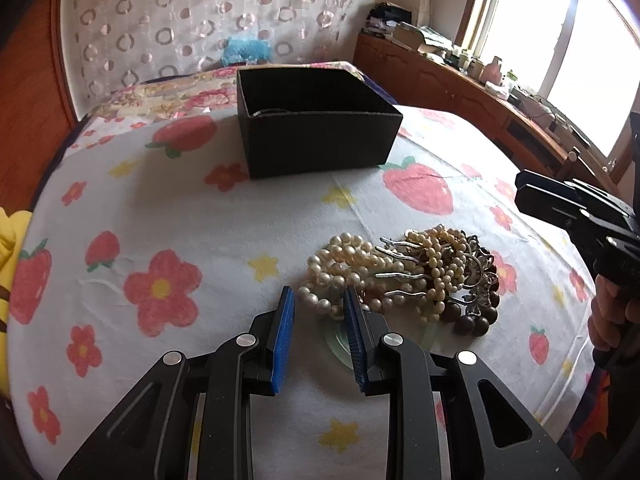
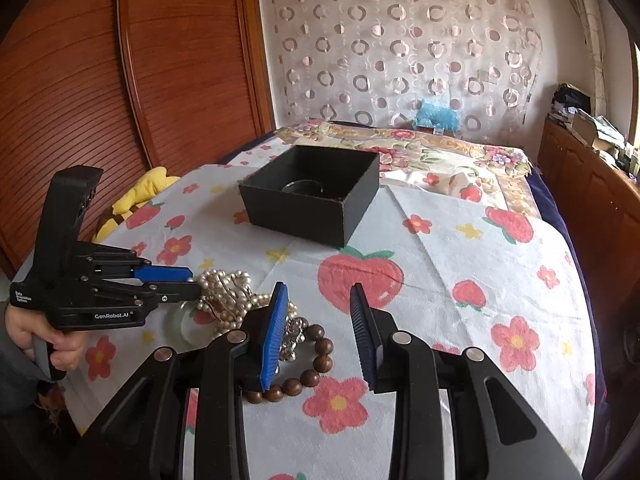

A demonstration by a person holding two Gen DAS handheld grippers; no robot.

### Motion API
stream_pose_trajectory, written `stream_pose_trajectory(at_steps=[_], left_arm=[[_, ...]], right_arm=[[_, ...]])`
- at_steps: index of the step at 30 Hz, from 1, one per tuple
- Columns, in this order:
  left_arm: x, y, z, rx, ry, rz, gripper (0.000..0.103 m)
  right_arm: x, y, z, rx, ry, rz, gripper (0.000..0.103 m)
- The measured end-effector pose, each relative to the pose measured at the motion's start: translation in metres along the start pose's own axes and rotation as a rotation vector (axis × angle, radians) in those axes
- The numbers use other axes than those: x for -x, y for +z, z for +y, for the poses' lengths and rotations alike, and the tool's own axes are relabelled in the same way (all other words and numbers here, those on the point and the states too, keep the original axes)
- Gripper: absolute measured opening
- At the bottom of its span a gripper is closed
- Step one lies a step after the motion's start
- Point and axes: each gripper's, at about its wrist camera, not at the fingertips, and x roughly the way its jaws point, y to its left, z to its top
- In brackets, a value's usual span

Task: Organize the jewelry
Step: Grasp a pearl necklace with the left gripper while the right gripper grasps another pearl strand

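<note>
In the right wrist view, the left gripper (image 2: 192,280) is reaching in at centre left, jaws parted around the edge of the pearls (image 2: 224,292), not visibly clamping. The bead bracelet (image 2: 316,360) is lying at lower centre. The right gripper (image 2: 320,328) is hovering released. The box (image 2: 316,200) is sitting on the bed (image 2: 460,248), upper centre.

Daylight from window (image 1: 560,28), glare; fisheye-warped edges.

Colours on the strawberry cloth

A white cloth (image 1: 200,216) is showing red strawberries, red flowers and yellow stars; a black box (image 1: 320,140) is sitting on it, beside cream pearls (image 1: 344,276) and brown wooden beads (image 2: 316,356). Both claws are wearing blue pads (image 1: 282,340).
</note>
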Motion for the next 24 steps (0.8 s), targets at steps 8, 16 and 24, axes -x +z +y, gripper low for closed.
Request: stream_pose_trajectory(at_steps=[8, 16, 24], left_arm=[[0.007, -0.002, 0.0, 0.025, -0.008, -0.028, 0.01], [0.041, 0.006, -0.007, 0.01, 0.027, -0.141, 0.007], [0.08, 0.017, -0.008, 0.011, 0.031, -0.248, 0.007]], right_arm=[[0.001, -0.01, -0.001, -0.01, 0.002, 0.012, 0.035], [-0.004, -0.013, 0.004, -0.001, 0.008, 0.026, 0.035], [-0.017, -0.01, 0.005, 0.007, 0.023, 0.061, 0.035]])
